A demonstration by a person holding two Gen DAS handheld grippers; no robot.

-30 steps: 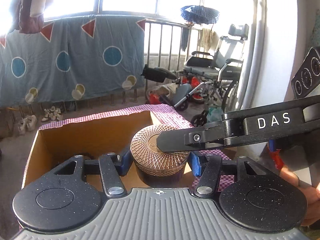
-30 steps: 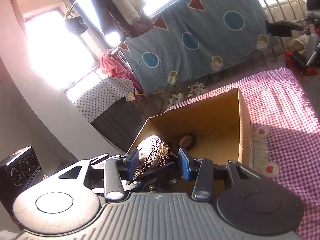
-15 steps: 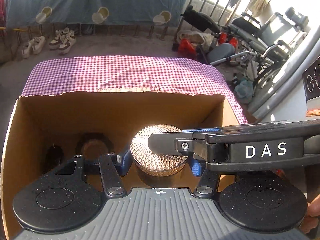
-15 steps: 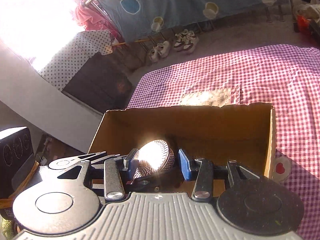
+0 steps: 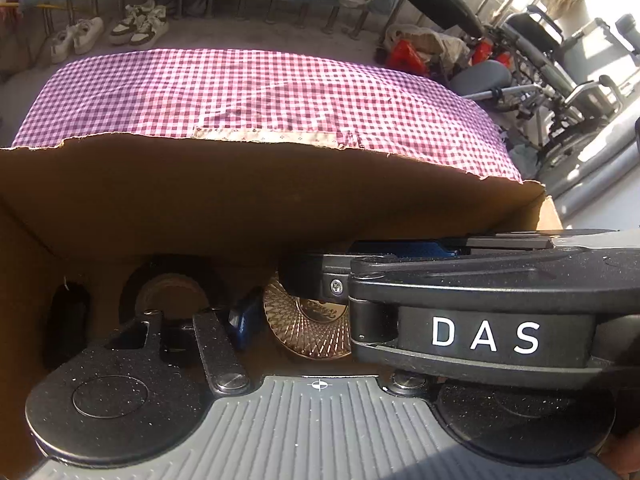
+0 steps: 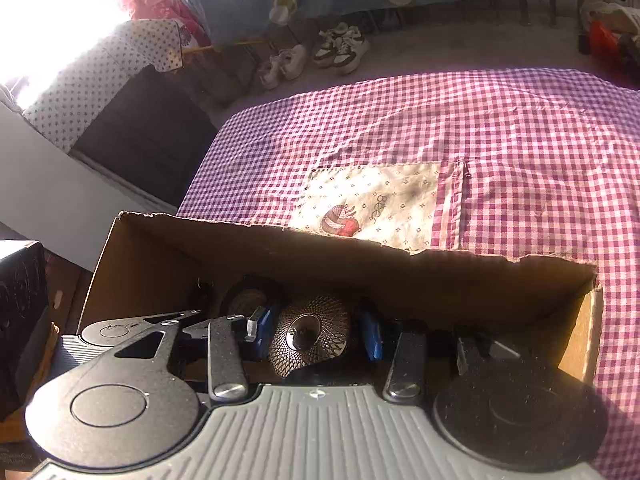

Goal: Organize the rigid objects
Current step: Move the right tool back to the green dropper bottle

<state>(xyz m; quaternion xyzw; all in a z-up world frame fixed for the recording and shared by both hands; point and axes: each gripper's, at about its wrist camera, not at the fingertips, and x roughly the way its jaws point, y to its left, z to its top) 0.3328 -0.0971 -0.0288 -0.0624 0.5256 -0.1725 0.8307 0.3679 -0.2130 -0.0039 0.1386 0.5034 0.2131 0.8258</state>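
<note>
A round jar with a rose-gold patterned lid [image 5: 308, 330] [image 6: 308, 336] sits low inside the cardboard box [image 5: 280, 192] [image 6: 440, 280]. My right gripper [image 6: 316, 334] is shut on the jar, a blue pad against each side. In the left wrist view one of its fingers [image 5: 312, 280] lies across the lid. My left gripper [image 5: 319, 320] has its jaws opening around the jar. Its left pad [image 5: 244, 320] stands a little off the lid's edge, and its right finger is hidden behind the right gripper's arm.
Left of the jar in the box are a black round container with a cork-coloured top [image 5: 172, 292] [image 6: 244, 300] and a small dark object [image 5: 68, 316]. The box stands on a purple checked cloth [image 5: 260, 92] [image 6: 520, 140]. Shoes, a wheelchair and clutter are on the floor beyond.
Both grippers tilted down and sank into the box with the jar. The left gripper's pad, pressed on the jar before, now stands slightly off it.
</note>
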